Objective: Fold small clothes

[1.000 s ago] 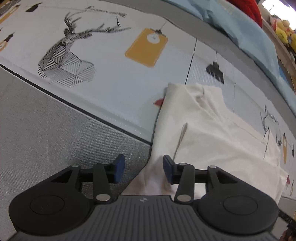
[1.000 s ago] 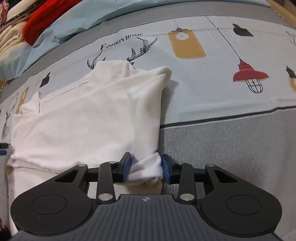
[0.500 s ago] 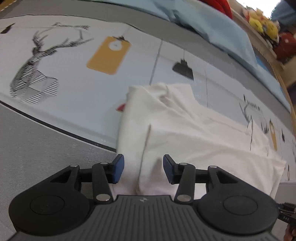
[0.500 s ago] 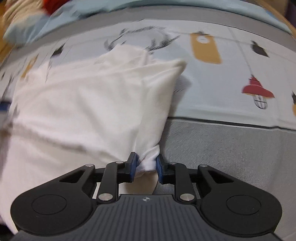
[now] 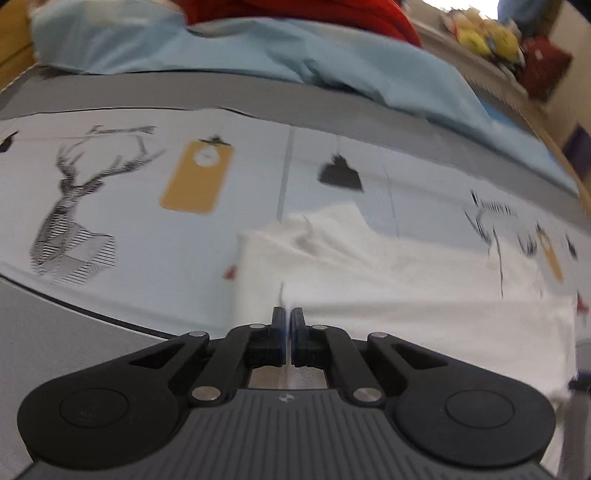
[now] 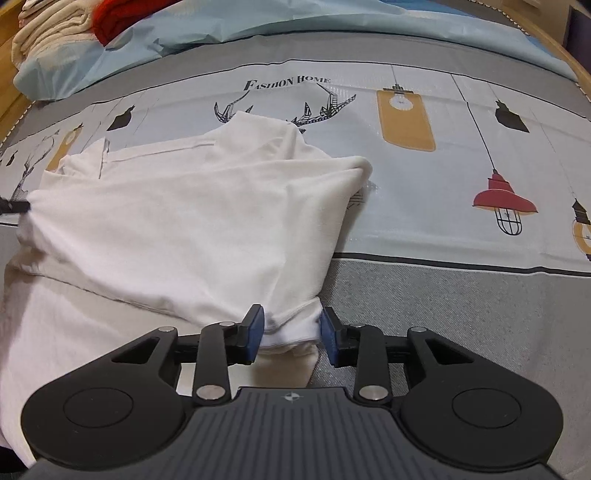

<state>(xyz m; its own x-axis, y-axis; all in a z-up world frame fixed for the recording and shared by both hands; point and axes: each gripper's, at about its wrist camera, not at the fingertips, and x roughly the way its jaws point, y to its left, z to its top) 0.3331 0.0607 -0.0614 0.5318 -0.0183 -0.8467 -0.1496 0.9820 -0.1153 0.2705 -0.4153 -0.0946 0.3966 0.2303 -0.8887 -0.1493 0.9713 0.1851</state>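
Note:
A white garment [image 5: 406, 295] lies partly folded on a printed bed sheet [image 5: 129, 229]. My left gripper [image 5: 287, 321] is shut on a thin raised edge of it near its left side. In the right wrist view the garment [image 6: 184, 229] has its top layer folded over, and its left corner is pulled taut towards the dark fingertip [image 6: 14, 205] of the left gripper. My right gripper [image 6: 291, 325] sits at the garment's near right corner. Its jaws are opening, and the bunched corner lies between the blue pads [image 6: 256, 326] without being squeezed.
A light blue quilt [image 5: 295, 55] with a red cloth [image 5: 295, 14] on it lies along the far side. A beige folded stack [image 6: 48, 33] sits at the far left. Plush toys [image 5: 484, 33] stand on a shelf beyond. A grey band of sheet [image 6: 461, 314] lies beside the garment.
The left gripper's jaws have closed on the garment's edge, and it has lifted and tilted, showing more of the far bedding. The right gripper squeezed the corner, then widened again.

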